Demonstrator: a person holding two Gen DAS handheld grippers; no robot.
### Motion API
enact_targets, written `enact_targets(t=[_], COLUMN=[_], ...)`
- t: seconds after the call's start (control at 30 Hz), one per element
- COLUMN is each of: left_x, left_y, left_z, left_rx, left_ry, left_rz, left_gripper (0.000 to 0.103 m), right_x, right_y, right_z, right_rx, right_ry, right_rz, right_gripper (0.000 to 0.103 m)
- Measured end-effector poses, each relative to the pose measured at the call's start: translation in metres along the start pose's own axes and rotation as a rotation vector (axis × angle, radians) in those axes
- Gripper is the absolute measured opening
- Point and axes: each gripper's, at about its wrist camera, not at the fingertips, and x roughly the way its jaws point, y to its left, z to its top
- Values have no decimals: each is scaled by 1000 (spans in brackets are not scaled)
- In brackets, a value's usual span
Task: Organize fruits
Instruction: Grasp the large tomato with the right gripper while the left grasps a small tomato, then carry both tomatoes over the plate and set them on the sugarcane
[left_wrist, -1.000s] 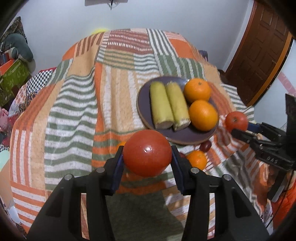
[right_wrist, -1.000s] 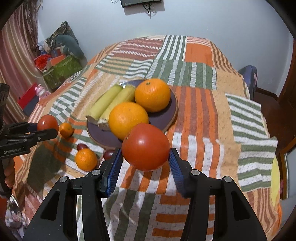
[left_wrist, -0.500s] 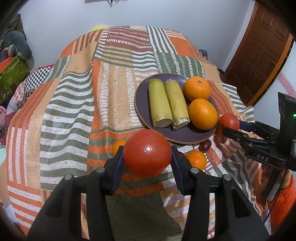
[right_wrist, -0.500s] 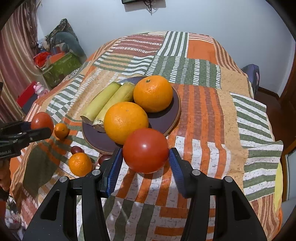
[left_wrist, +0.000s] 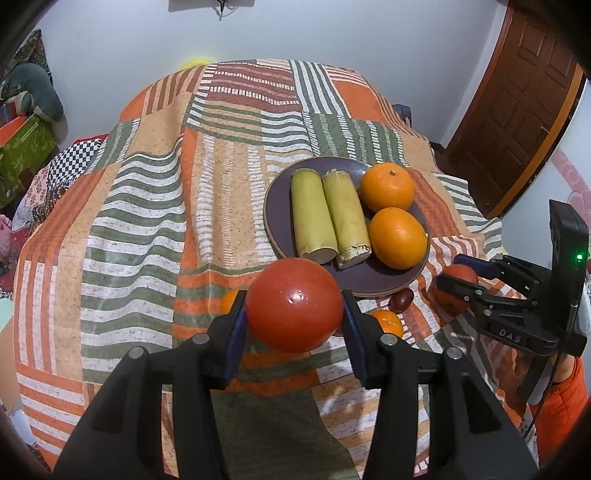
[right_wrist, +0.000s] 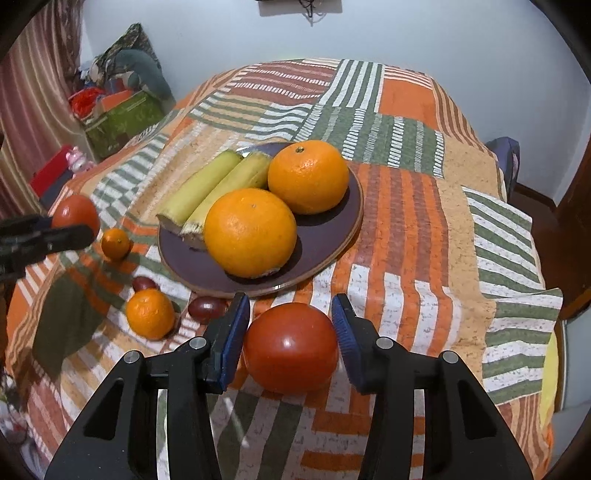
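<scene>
My left gripper (left_wrist: 293, 306) is shut on a red tomato (left_wrist: 293, 304) and holds it above the patchwork cloth, just in front of the dark plate (left_wrist: 369, 291). On the plate lie two oranges (left_wrist: 397, 238) and two yellow-green stalk pieces (left_wrist: 314, 218). A second red tomato (right_wrist: 291, 347) rests on the cloth in front of the plate (right_wrist: 325, 240), low between the fingers of my right gripper (right_wrist: 290, 306). Those jaws are closing, and the blue pads (right_wrist: 232, 332) stand a hair off the tomato's sides.
Two small mandarins (right_wrist: 149, 314) and two small dark red fruits (right_wrist: 207, 308) lie on the cloth left of the right gripper. The table drops off to the right. Boxes and clutter (right_wrist: 122, 114) stand at the far left, and a brown door (left_wrist: 517, 110) at the right.
The right gripper sank toward the cloth in front of the plate. Its tomato now sits lower between the jaws, on the cloth. The left gripper and its tomato kept still.
</scene>
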Motion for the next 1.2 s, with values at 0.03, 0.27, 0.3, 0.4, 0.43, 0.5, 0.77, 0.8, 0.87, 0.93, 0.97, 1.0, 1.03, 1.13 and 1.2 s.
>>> enact_targets(t=[0.03, 0.27, 0.3, 0.4, 0.43, 0.5, 0.77, 0.8, 0.87, 0.93, 0.97, 1.0, 1.03, 1.13, 1.2], left_x=[0, 0, 0, 1, 1, 2, 7, 8, 9, 10, 11, 12, 12, 15, 16], left_y=[-1, -5, -6, -7, -8, -9, -15, -15, -17, -18, -19, -20, -20, -22, -22], left_z=[0, -1, -1, -1, -1, -1, 2, 3, 4, 5, 5, 6, 7, 9, 12], left_rx=[-1, 7, 8, 11, 12, 13, 21, 22, 24, 25, 25, 26, 26, 28, 27], left_ry=[-4, 1, 1, 3, 4, 6, 9, 9, 9, 9, 9, 8, 8, 9, 8], left_rz=[-3, -8, -8, -8, -9, -9, -16, -17, -19, -22, -23, -25, -25, -25, -25], left_gripper=[47, 47, 47, 47, 47, 47, 47, 47, 47, 47, 47, 47, 47, 47, 47], right_x=[-1, -6, -6, -5, -5, -2, 3, 3, 5, 8, 10, 12, 13, 14, 11], right_y=[-1, -12, -13, -11, -10, -10, -10, -10, -10, -9, -9, -8, -7, -4, -4], right_z=[-1, -8, -10, -17, -20, -23, -18, -17, -14, -13, -12, -11, -10, -9, -10], right_rx=[3, 50, 55, 47, 41, 41, 61, 63, 63, 68, 69, 67, 63, 50, 39], right_ry=[3, 14, 19, 37, 35, 36, 11, 10, 9, 7, 9, 9, 7, 2, 0], right_rz=[2, 27, 34, 42, 28, 26, 46, 47, 54, 69, 72, 71, 67, 63, 62], right_gripper=[44, 59, 62, 62, 62, 60, 48, 48, 49, 48, 48, 48, 48, 46, 46])
